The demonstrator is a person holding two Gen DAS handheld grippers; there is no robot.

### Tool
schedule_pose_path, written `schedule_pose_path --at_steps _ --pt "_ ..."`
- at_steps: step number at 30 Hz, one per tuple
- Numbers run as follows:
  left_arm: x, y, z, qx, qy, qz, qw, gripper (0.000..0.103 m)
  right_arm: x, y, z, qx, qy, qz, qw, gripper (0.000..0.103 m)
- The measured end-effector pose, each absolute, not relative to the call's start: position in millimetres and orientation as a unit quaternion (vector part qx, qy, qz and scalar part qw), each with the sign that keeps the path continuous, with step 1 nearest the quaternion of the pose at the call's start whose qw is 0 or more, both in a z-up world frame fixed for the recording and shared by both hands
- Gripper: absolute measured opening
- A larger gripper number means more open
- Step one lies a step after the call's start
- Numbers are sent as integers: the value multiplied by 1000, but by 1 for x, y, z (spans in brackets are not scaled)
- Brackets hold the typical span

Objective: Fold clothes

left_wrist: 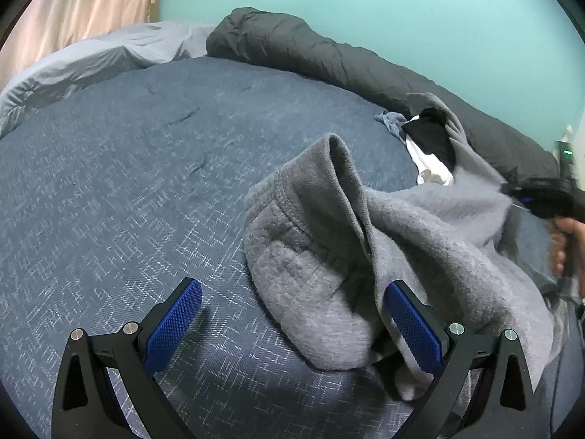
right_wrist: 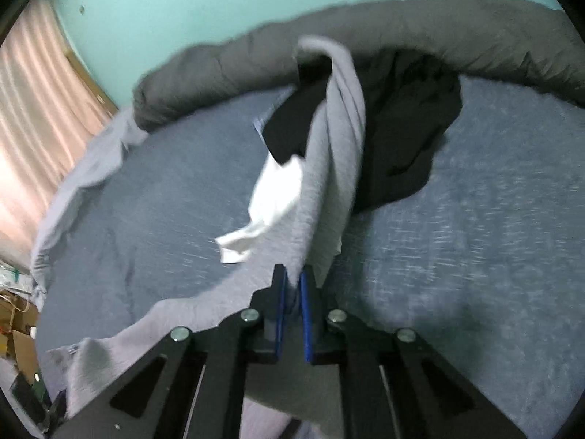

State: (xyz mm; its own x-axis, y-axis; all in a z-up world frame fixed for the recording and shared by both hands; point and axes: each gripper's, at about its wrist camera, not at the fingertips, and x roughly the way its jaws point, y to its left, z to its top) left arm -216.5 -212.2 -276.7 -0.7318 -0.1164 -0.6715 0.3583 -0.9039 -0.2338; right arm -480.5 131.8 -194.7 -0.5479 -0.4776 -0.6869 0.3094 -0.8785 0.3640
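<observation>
The sweatshirt (left_wrist: 420, 241) lies on the bed (left_wrist: 128, 183), right of the bed's middle in the left wrist view, one cuffed end standing up over the rest. The left gripper (left_wrist: 292, 325) hangs over its near edge: the right pad (left_wrist: 413, 329) touches the cloth, the left pad is over bare cover. Behind the sweatshirt lie a small pile of clothes (left_wrist: 431, 146) and, just left of it, a crumpled rag (left_wrist: 391, 122). A rolled duvet (left_wrist: 329, 55) runs along the bed's far edge against the wall (left_wrist: 365, 7); a sheet (left_wrist: 91, 58) bunches at the far left corner, a curtain (left_wrist: 73, 7) behind it. At the right, the right gripper (right_wrist: 292, 289) pinches the sweatshirt's edge, the cloth rising ahead of it.
</observation>
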Motion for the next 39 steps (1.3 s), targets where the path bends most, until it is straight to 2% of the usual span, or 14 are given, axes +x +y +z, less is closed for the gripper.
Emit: schedule_pose_path --at_steps 5,11,15,21,23,26,30,32,37,39 --pt "-210 -207 -266 331 171 -919 130 103 -419 165 -154 382 -130 -886 227 7" --pt "-199 -202 -255 320 169 -924 125 103 -325 194 -137 360 -163 -892 221 7" --pt "-192 -201 -252 318 170 -925 122 103 -265 211 -151 381 -178 -881 218 7" --pt "-188 -201 -255 322 165 -924 120 103 -245 213 -196 467 -155 -844 213 11" --pt "-186 -205 -256 322 170 -923 123 103 -245 220 -190 461 -149 -850 205 12" --pt "-186 -210 -259 322 178 -921 127 103 -251 233 -173 445 -140 -865 183 27" --pt "-190 -210 -262 324 184 -920 123 103 -292 248 -165 441 -136 -876 141 33" --pt "-194 -206 -263 327 179 -920 118 103 -330 245 -173 458 -130 -869 135 41" --pt "-198 -203 -267 331 173 -920 118 103 -403 222 -199 501 -109 -846 147 45" --pt "-200 -206 -269 333 176 -919 120 103 -430 204 -213 524 -93 -833 149 53"
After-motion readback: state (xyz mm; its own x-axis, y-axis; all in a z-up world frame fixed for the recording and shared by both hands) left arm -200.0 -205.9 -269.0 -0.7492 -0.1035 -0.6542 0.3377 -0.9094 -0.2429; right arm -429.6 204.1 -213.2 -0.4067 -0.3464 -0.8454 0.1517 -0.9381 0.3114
